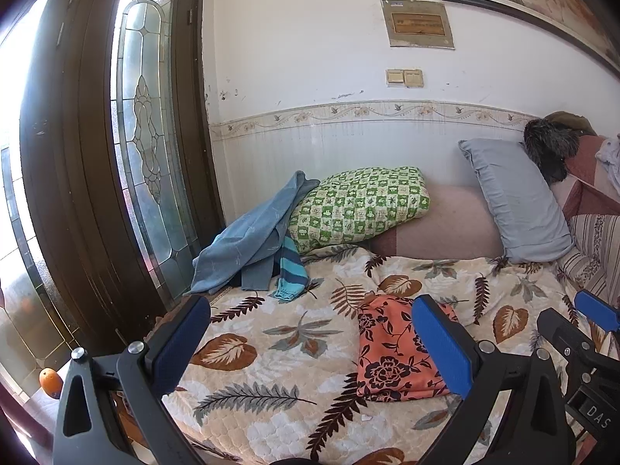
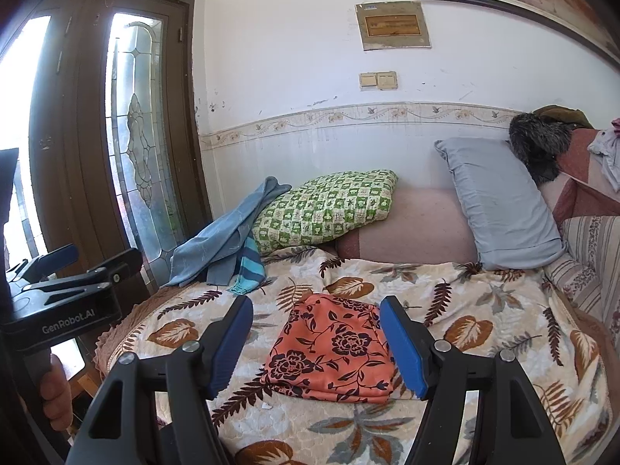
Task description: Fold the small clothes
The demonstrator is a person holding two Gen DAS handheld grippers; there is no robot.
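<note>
A folded orange cloth with dark flowers (image 1: pixel 387 352) (image 2: pixel 333 352) lies flat on the leaf-print blanket (image 1: pixel 279 348) (image 2: pixel 484 310). My left gripper (image 1: pixel 310 345) stands open above the blanket, and the cloth sits just behind its right finger (image 1: pixel 441 348). My right gripper (image 2: pixel 317 348) is open too. The cloth shows between its blue pads (image 2: pixel 403 348), which stand apart from it. A heap of blue clothes (image 1: pixel 248 244) (image 2: pixel 217 244) with a striped piece (image 1: pixel 290 267) lies at the blanket's far left corner.
A green checked pillow (image 1: pixel 360 205) (image 2: pixel 325 209) and a grey-blue pillow (image 1: pixel 515 201) (image 2: pixel 500 205) lean on the wall. A dark wooden door with glass (image 1: pixel 128 155) stands left. A hand (image 2: pixel 54 383) holds the left gripper's body (image 2: pixel 69 302). A striped sofa back (image 2: pixel 593 255) is at right.
</note>
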